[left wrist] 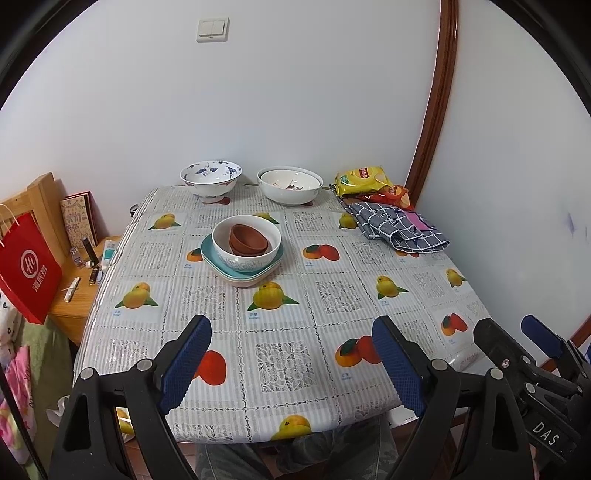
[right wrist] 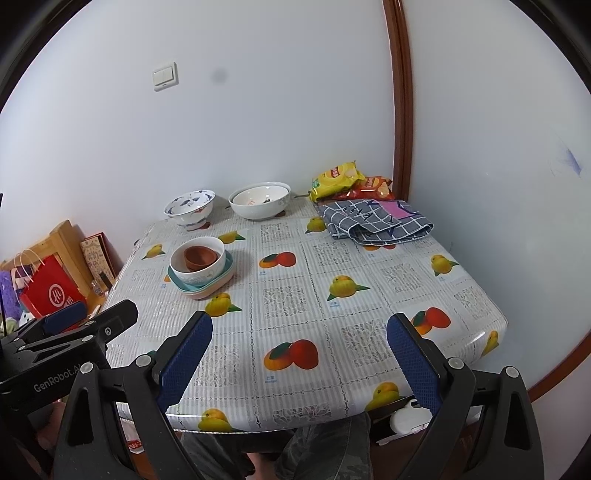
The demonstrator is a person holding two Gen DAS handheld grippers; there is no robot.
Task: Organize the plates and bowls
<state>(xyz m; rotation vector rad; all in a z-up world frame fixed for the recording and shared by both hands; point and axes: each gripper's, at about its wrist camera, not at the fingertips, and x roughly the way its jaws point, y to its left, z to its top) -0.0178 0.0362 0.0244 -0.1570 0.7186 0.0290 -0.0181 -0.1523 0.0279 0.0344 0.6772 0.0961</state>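
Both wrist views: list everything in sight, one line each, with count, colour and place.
table: one, fruit-print cloth, centre
plates: stacked, count unclear, teal over pale, table's left-centre
patterned bowl: one, white, on the plates
small bowls: two, brown, nested inside the patterned bowl
blue-painted bowl: one, white and blue, far edge
plain bowl: one, white, far edge, beside it
snack bags: two, yellow and red, far right corner
checked cloth: one, grey, right side
paper bag: one, red, left of the table
light switch: one, white, wall
left claw: one, black with blue pads, open, empty
right claw: one, same colours, open, empty
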